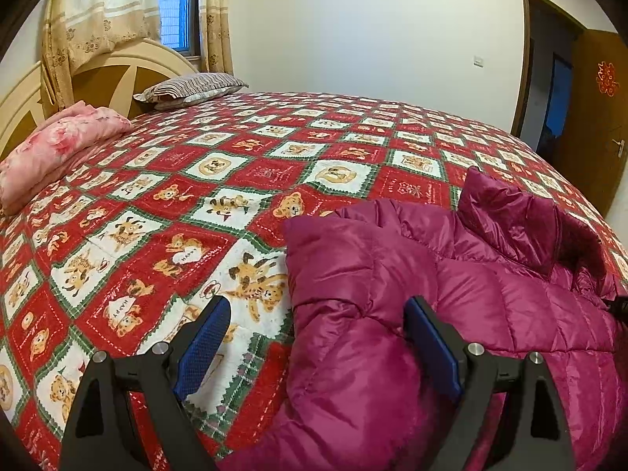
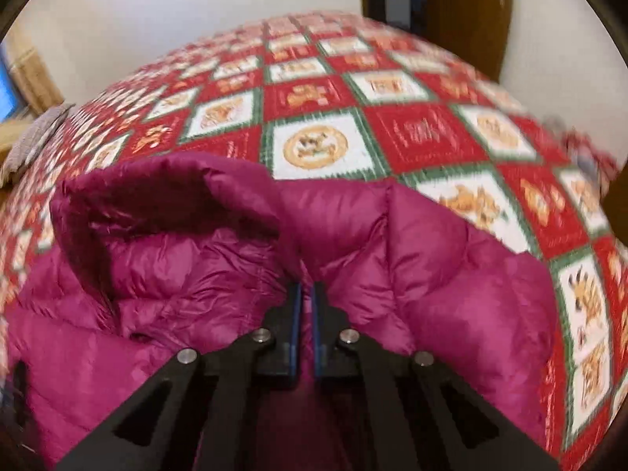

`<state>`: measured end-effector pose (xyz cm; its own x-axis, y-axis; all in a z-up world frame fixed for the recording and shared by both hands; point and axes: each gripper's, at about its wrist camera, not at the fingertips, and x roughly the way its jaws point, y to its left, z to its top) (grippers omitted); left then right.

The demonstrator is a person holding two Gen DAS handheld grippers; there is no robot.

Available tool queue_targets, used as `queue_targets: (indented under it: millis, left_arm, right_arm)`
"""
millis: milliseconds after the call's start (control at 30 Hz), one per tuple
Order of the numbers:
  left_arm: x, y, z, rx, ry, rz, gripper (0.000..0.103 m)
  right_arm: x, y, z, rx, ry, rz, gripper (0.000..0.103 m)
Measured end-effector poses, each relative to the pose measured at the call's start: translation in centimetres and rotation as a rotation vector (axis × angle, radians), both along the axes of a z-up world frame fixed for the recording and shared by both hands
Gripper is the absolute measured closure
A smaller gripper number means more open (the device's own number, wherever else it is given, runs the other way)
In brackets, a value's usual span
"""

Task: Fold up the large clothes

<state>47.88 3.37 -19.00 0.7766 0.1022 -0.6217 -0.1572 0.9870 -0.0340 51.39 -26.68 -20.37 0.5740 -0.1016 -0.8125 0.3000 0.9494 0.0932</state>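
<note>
Bedspread (image 1: 243,165) bare across the bed's middle and far side: free passage there. Puffy magenta jacket (image 1: 392,274) heaped at the near edge, its raised collar (image 1: 506,216) the tallest obstacle. Pink folded quilt (image 1: 59,145) and striped pillow (image 1: 192,86) block the headboard end. Open door (image 1: 592,117) stands beyond the foot end.

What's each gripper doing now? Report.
Left gripper: open, holding nothing, over the jacket edge.
Right gripper: closed on the jacket.
</note>
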Motion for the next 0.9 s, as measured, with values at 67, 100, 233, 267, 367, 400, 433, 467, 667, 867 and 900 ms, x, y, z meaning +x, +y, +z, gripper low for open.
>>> queue_targets:
  millis: [67,100,233,267,367,400,433,467,667,867,900]
  left_arm:
    - [-0.1,0.0,0.2,-0.001,0.001,-0.006,0.012]
    - [-0.2,0.0,0.4,-0.001,-0.004,-0.012,0.012]
    - [-1.8,0.1,3.4,0.011,-0.057,-0.053,0.012]
    - [-2.1,0.0,4.4,0.004,-0.08,-0.069,0.012]
    - [-1.7,-2.3,8.0,0.021,-0.156,-0.156,0.012]
    - [-1.1,-3.2,8.7,0.043,-0.162,-0.184,0.012]
    - [-0.2,-4.8,9.4,0.068,-0.156,-0.213,0.012]
    - [0.8,-6.3,9.7,0.081,-0.139,-0.237,0.012]
    - [9.3,-15.2,5.5,0.154,0.139,-0.296,0.012]
    - [11.2,-18.5,2.3,0.348,0.154,-0.227,0.027]
    - [11.0,-18.2,2.1,0.369,0.144,-0.218,0.065]
  right_arm:
    - [-0.6,0.8,-0.2,-0.059,-0.053,0.006,0.099]
    - [-0.7,0.6,-0.2,-0.049,-0.062,0.002,0.099]
    - [-0.9,0.0,-0.2,-0.007,-0.091,-0.001,0.099]
    - [-0.9,0.0,-0.2,-0.006,-0.096,-0.001,0.099]
    - [-1.3,-0.1,-0.2,0.0,-0.114,-0.003,0.099]
    - [-1.3,-0.1,-0.2,0.008,-0.121,-0.005,0.099]
    - [-1.4,-0.3,-0.2,0.018,-0.127,-0.006,0.099]
    - [-1.5,-0.4,-0.2,0.03,-0.132,-0.007,0.099]
    - [-1.8,-0.8,-0.3,0.06,-0.152,-0.014,0.099]
    - [-1.9,-1.1,-0.5,0.08,-0.162,-0.016,0.099]
    - [-1.9,-1.1,-0.5,0.082,-0.161,-0.017,0.099]
